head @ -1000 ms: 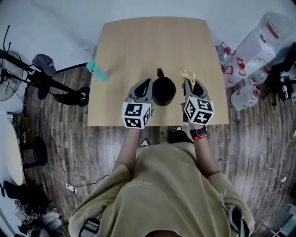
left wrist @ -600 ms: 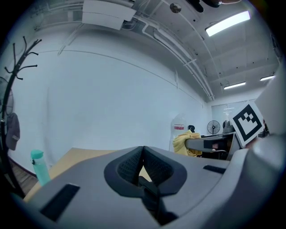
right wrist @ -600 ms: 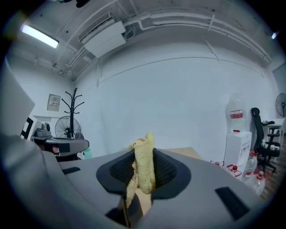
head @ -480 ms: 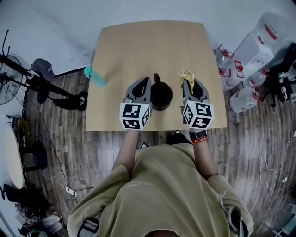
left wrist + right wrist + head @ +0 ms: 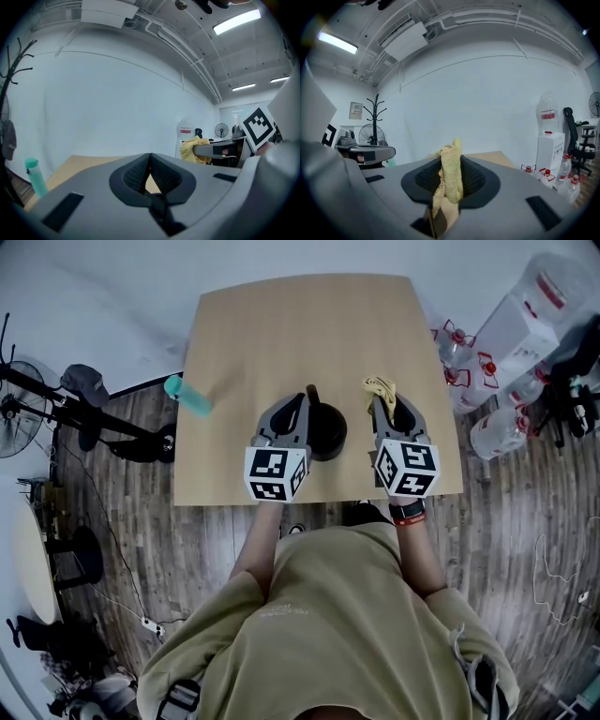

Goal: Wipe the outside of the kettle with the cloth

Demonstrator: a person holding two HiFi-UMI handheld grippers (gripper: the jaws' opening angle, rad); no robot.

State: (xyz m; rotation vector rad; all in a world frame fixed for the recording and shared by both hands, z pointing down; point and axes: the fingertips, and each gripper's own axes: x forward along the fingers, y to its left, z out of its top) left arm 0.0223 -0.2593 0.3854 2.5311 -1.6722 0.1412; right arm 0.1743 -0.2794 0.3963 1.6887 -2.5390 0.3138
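The left gripper (image 5: 298, 409), closed and empty, has been drawn in left of the kettle (image 5: 330, 430). Right of it, the cloth (image 5: 380, 387) is clamped in the right gripper (image 5: 382, 405). Wiping is judged not yet begun.

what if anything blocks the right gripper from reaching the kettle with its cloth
Probably nothing, so likely yes: the right gripper, shut on the cloth, sits just beside the kettle with only bare table between.
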